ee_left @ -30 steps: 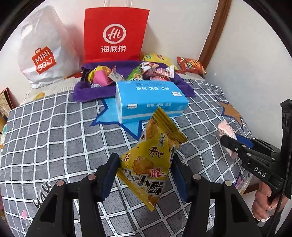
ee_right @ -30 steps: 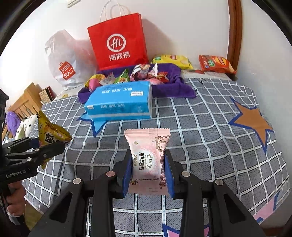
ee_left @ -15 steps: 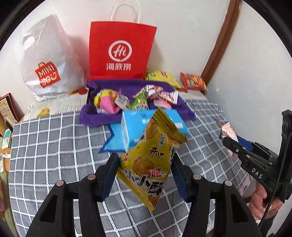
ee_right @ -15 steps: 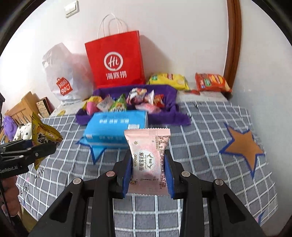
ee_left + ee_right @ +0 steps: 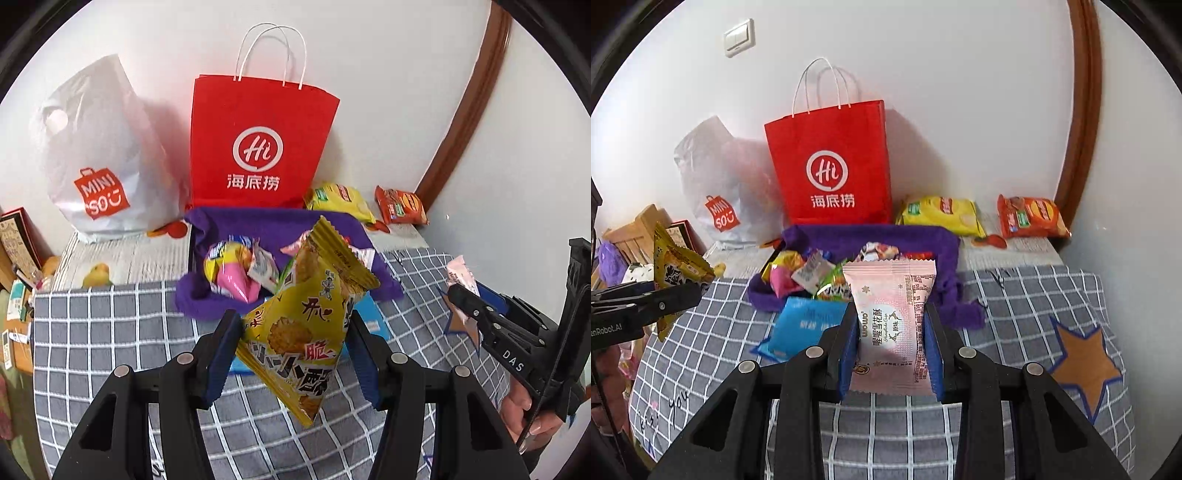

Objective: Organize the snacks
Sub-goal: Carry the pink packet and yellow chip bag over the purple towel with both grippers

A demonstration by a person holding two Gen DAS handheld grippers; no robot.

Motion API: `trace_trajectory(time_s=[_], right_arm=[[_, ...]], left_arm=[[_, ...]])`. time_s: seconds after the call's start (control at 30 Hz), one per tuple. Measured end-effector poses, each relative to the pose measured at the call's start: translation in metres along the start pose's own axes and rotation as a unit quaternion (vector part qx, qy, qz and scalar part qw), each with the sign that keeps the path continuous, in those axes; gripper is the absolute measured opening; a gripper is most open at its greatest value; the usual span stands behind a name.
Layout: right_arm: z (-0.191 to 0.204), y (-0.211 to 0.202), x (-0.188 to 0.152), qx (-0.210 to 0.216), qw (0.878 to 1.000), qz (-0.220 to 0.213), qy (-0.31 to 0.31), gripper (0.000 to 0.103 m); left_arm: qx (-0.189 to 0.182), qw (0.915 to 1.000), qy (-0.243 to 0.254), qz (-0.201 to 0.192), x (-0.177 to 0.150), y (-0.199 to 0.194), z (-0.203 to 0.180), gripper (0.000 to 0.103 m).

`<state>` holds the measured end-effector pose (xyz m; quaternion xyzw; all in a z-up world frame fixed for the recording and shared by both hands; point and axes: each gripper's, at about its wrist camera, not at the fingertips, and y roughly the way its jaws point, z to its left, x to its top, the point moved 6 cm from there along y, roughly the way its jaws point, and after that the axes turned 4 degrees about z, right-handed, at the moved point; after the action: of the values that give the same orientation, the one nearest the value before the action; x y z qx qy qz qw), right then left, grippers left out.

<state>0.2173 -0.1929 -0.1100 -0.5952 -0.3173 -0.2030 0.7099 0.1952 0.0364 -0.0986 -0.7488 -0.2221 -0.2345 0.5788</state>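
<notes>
My left gripper [image 5: 291,350] is shut on a yellow snack packet [image 5: 306,325], held tilted in the air above the checked bed; it also shows in the right wrist view [image 5: 674,273]. My right gripper [image 5: 892,339] is shut on a pink snack packet [image 5: 892,321], held upright; it shows at the right of the left wrist view [image 5: 460,277]. A purple cloth tray [image 5: 273,225] with several snacks lies ahead, also in the right wrist view [image 5: 945,251]. A red paper bag [image 5: 258,147] stands behind it against the wall.
A blue tissue pack [image 5: 805,325] lies in front of the tray. A white Miniso bag [image 5: 96,166] stands left of the red bag. A yellow chip bag [image 5: 942,216] and an orange one [image 5: 1030,218] lie at the back right. The wall closes the right side.
Both grippers have risen and pulled back with their packets still held; the tray, tissue pack and bags now sit lower and farther in both views.
</notes>
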Motion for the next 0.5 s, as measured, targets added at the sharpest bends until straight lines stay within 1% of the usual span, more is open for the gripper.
trace_trajectory(time_s=[0.3,0.5], right_arm=[[0.006,0.031,0.042,0.001,1.000,0.001,-0.010,0.033],[-0.001,0.056,0.069,0.008,1.000,0.004,-0.002,0.033]], left_arm=[[0.002,1.0000,0.008,-0.005,0.041,0.017,-0.003,0.055],[0.007,0.9999,0.012,-0.006,0.068,0.032,-0.002,0.055]])
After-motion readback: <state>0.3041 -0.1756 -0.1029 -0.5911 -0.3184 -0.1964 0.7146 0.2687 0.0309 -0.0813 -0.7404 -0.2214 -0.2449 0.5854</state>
